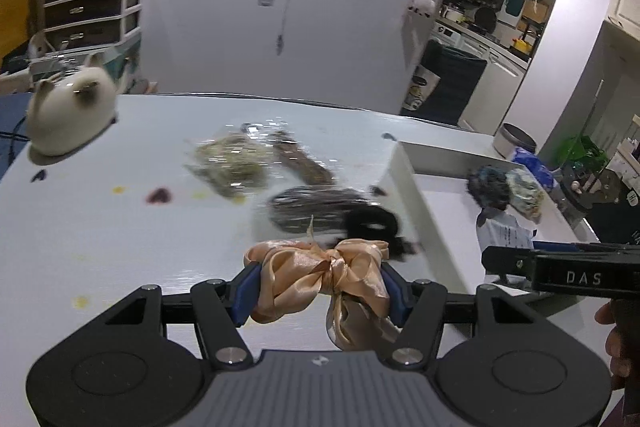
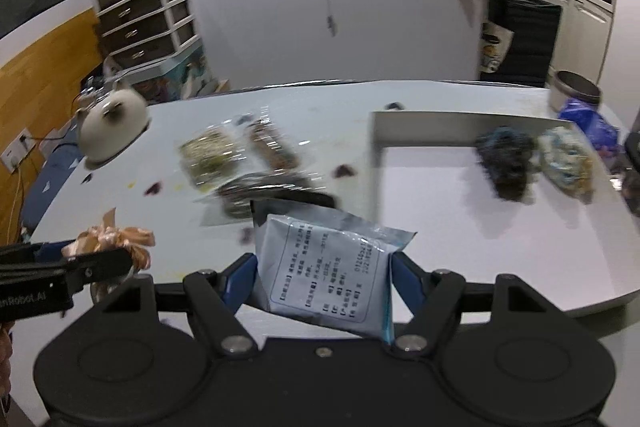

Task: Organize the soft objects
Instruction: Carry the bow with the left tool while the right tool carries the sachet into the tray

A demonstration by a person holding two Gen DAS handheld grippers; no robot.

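Peach satin scrunchie [image 1: 320, 279] sits pinched in my left gripper [image 1: 320, 287]; my right gripper [image 2: 320, 283] clamps a pale packet [image 2: 328, 275]. Two scrunchies [image 2: 508, 163] already lie in the tray [image 2: 420, 123] at two o'clock; three wrapped ones [image 2: 208, 155] wait at eleven.

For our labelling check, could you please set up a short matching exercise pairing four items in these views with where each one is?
Things:
1. peach satin scrunchie
2. pale blue printed packet
3. dark blue scrunchie
4. white cat-shaped figure

Places:
A. lying in the white tray
B. standing on the table, far left
C. clamped in the right gripper
D. clamped in the left gripper

Pairs: 1-D, 2-C, 3-A, 4-B
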